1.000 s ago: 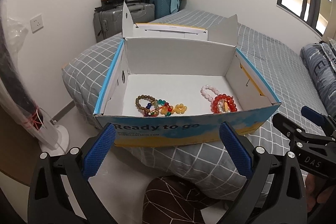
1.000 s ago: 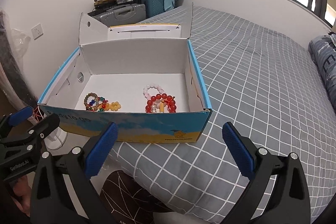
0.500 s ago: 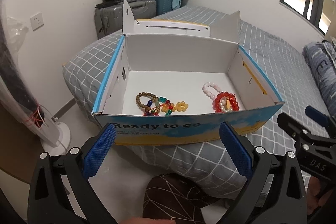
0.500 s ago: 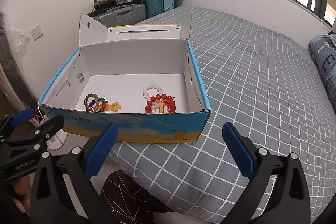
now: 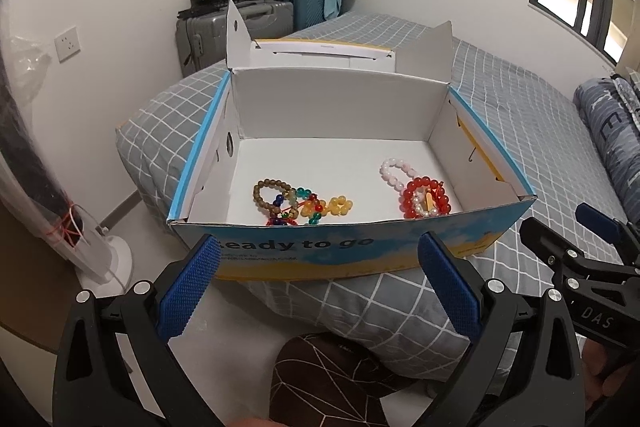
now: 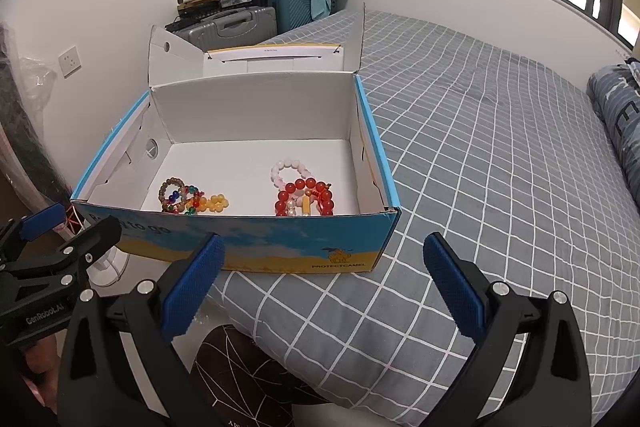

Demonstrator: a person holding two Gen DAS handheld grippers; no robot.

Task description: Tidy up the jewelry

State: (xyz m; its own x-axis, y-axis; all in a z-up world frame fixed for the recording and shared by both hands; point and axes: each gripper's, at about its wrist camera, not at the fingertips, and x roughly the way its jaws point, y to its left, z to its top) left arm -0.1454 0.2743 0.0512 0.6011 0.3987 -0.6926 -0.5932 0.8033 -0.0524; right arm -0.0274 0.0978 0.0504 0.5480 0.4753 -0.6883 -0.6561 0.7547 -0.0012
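An open blue cardboard box [image 5: 360, 247] [image 6: 280, 243] sits on the corner of the bed. Inside lie beaded bracelets: a brown wooden one [image 5: 272, 189] [image 6: 172, 189] tangled with a multicolour one [image 5: 310, 205] and a yellow one [image 5: 340, 205] [image 6: 216, 203] at the left; a pink one [image 5: 396, 169] [image 6: 288, 169] and a red one [image 5: 424, 197] [image 6: 308, 197] at the right. My left gripper [image 5: 320, 283] is open and empty in front of the box. My right gripper [image 6: 324, 283] is open and empty, just right of it.
The grey checked bed [image 6: 480, 147] stretches right and back. A rolled blue duvet [image 6: 620, 115] lies at the far right. Suitcases [image 5: 240, 23] stand against the back wall. A white fan base [image 5: 108, 263] stands on the floor at left. A brown patterned cushion [image 5: 328, 375] is below the grippers.
Both grippers have moved slightly closer to the box and a little higher; the box contents look unchanged. Both stay open.
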